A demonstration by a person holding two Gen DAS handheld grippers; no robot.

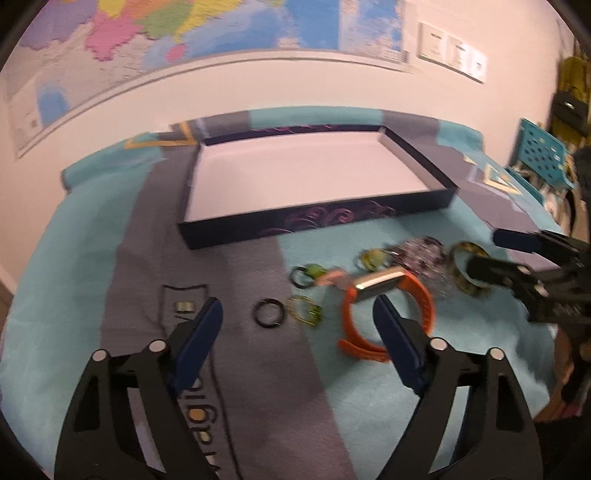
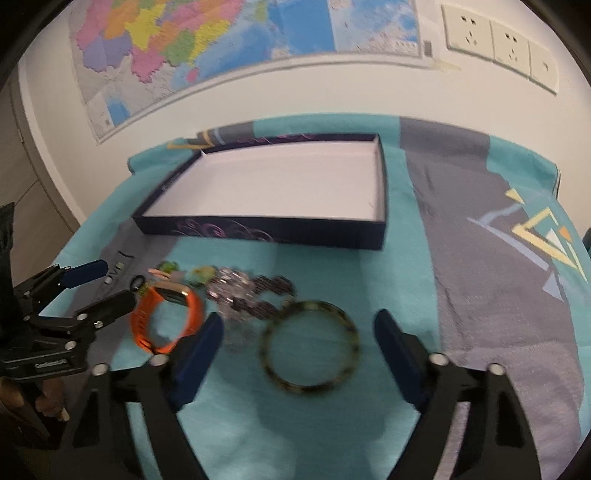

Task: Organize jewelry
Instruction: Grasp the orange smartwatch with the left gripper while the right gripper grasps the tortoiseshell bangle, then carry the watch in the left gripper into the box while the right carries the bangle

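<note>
A shallow dark box (image 1: 314, 221) with a white floor is set on a teal-and-grey cloth (image 1: 92, 277), near the wall under a map (image 1: 184, 29). Nothing is seen inside it.

The jewelry is spread on the cloth in front of the box. An orange watch (image 1: 388, 314) is seen lying beside the left gripper's right finger. A black ring (image 1: 269, 312) lies between the two left fingers, further ahead, with a yellow-green ring (image 1: 304, 310) just beside it. Small green pieces (image 1: 306, 275) and a beaded bracelet (image 1: 421, 251) lie nearer the box (blurred, so details cannot be told).

The left gripper (image 1: 297, 317) is held with jaws wide apart, nothing between them.

The right gripper (image 2: 299, 330) is likewise spread wide. A mottled bangle (image 2: 310, 347) is framed between its fingers, flat on the cloth and not touched by either pad. The bracelet (image 2: 251, 291) lies just beyond the bangle; the watch (image 2: 166, 317) is to its left.
</note>
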